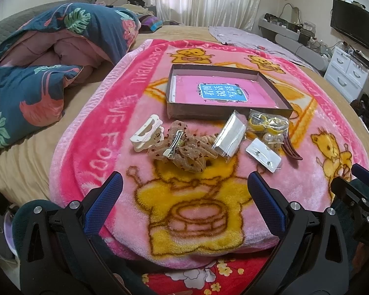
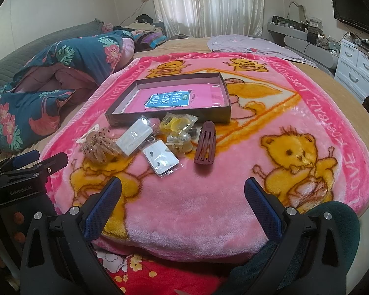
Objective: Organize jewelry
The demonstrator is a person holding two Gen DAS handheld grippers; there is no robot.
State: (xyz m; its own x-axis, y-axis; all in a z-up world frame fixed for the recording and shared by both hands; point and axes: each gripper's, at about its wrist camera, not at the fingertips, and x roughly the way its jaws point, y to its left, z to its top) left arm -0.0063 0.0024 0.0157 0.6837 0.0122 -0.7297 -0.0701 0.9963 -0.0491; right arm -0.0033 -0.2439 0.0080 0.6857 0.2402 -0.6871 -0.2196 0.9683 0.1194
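A shallow brown box [image 1: 209,111] [image 2: 169,118] with a pink book inside lies on the pink blanket. In front of it lie a white claw clip [image 1: 145,132], a brown mesh bow clip [image 1: 182,148] [image 2: 99,147], a clear bag with white card [image 1: 230,134] [image 2: 135,136], an earring card bag [image 1: 263,154] [image 2: 162,159], a bag of yellow rings [image 1: 268,123] [image 2: 178,123], pearl clips [image 2: 180,140] and a maroon hair clip [image 1: 292,148] [image 2: 205,145]. My left gripper [image 1: 184,184] and right gripper [image 2: 183,188] are open and empty, short of the pile.
The pink bear blanket [image 1: 192,211] [image 2: 258,172] covers a bed. A folded floral quilt [image 1: 49,68] [image 2: 49,86] lies left. White drawers [image 1: 349,73] and a TV [image 1: 354,24] stand at right. Each gripper shows at the edge of the other's view.
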